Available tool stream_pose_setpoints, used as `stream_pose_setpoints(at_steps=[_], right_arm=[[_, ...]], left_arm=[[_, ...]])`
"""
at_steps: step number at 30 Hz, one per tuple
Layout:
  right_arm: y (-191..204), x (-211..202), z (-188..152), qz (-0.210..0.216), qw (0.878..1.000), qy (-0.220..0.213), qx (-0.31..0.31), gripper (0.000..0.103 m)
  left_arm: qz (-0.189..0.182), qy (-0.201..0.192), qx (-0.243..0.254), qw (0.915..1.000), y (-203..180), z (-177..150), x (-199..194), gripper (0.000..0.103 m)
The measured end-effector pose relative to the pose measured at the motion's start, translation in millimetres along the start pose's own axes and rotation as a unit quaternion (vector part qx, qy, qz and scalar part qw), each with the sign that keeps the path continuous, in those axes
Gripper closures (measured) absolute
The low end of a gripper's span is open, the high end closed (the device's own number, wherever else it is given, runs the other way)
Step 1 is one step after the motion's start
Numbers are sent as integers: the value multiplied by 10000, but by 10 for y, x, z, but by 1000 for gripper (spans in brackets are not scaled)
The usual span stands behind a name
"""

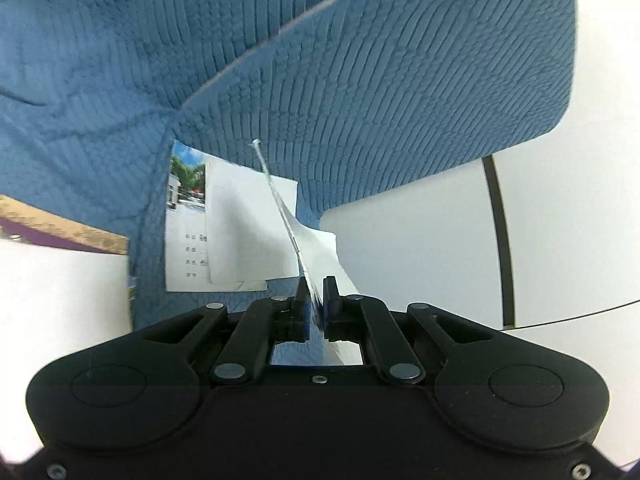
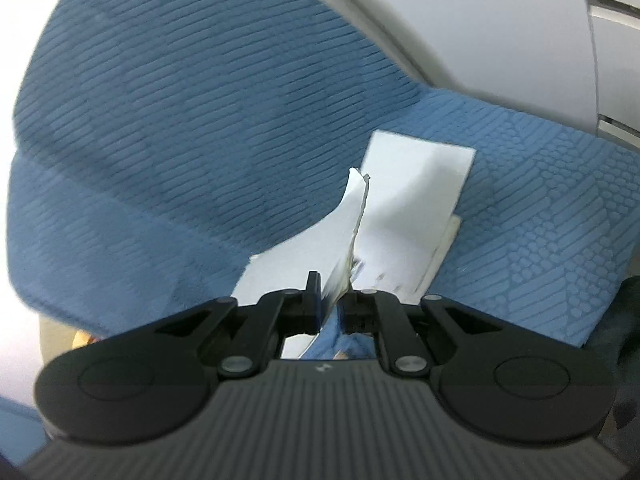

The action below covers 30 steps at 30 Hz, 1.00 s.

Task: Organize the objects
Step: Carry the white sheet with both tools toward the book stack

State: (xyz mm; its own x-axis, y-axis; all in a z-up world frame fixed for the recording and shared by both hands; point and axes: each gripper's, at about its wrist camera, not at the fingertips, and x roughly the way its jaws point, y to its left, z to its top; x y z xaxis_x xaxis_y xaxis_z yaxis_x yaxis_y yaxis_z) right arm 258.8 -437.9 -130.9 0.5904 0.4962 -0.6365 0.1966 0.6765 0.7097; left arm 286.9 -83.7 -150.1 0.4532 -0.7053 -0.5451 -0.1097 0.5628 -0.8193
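Nearest the left wrist camera, the left claw (image 1: 316, 304) was pressed together on the near edge of a clear plastic sleeve (image 1: 280, 208) with white paper in it, which rose edge-on from between the pads toward the far side. Nearest the right wrist camera, the right claw (image 2: 330, 300) likewise pinched a white sheet (image 2: 352, 216), its thin edge standing up and curling away from the pads.

Beyond both claws lay a blue textured cloth (image 1: 360, 80), filling the far and left parts of the left view; its curved edge ended at a bare white worktop (image 1: 420, 260) on the right, where the room was open. A dark strip (image 1: 498, 240) crossed that white surface farther right.

On the cloth, just beyond the left claw and a little left, lay a printed card (image 1: 186, 220) with a photograph at its top, partly covered by a white paper (image 1: 248, 220). In the right view, white paper (image 2: 416, 184) lay flat on the cloth just beyond the claw.
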Motion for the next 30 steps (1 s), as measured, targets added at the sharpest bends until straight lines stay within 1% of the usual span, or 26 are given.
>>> stream_pose_setpoints(at_steps=[2, 5, 8, 12, 14, 16, 19, 24, 27, 30], right_arm=[[137, -80, -42, 77, 9998, 85, -153, 93], [328, -161, -111, 219, 9986, 224, -433, 93], [486, -233, -191, 468, 9958, 395, -683, 93], [673, -280, -334, 710, 9899, 633, -1056, 93], [743, -292, -424, 802, 9869, 715, -1203, 93], [792, -275, -511, 870, 9838, 837, -1326, 93], [823, -223, -627, 992, 9792, 1041, -1432, 93], [828, -172, -815, 1150, 9729, 1220, -1595, 93], [765, -94, -882, 1118, 9718, 1325, -1599, 93], [681, -7, -983, 1075, 9714, 1429, -1559, 93]], left_arm=[[4, -110, -5, 9999, -13, -80, -222, 98], [46, -289, -30, 9996, -9, -82, -569, 98], [64, -447, -82, 9989, 35, -87, -884, 98], [-69, -687, -213, 9974, 174, -121, -1261, 97], [-189, -716, -335, 9967, 293, -185, -1413, 97], [-207, -740, -448, 9960, 421, -253, -1546, 97], [-142, -782, -490, 9956, 560, -330, -1669, 96], [35, -920, -302, 9953, 686, -433, -1788, 96], [183, -1030, -124, 9944, 738, -487, -1831, 96], [368, -1040, -41, 9939, 820, -543, -1824, 96]])
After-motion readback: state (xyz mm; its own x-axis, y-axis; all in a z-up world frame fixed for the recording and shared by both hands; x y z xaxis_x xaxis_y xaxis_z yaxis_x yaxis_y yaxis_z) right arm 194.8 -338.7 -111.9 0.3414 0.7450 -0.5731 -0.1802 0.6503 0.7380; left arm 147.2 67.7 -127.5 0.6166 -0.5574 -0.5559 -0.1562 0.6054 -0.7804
